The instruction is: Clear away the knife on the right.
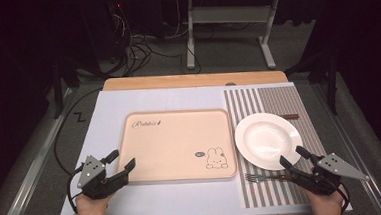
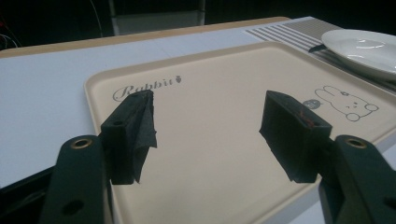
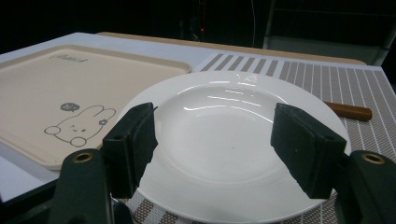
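The 2 grippers are shown with jaws spread and nothing held: the left gripper [image 1: 122, 160] at the tray's [image 1: 175, 138] near left corner, the right gripper [image 1: 294, 157] just before the plate [image 1: 267, 140]. The plate rests on the striped mat [image 1: 298, 106], just right of the tray, with a fork [image 1: 263, 177] in front. Nothing is judged moved yet; all handling remains.

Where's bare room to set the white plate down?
The beige rectangular tray is bare apart from its printed rabbit. The white table cover left of and behind it is free too. The striped placemat is crowded: white plate, fork, brown stick.
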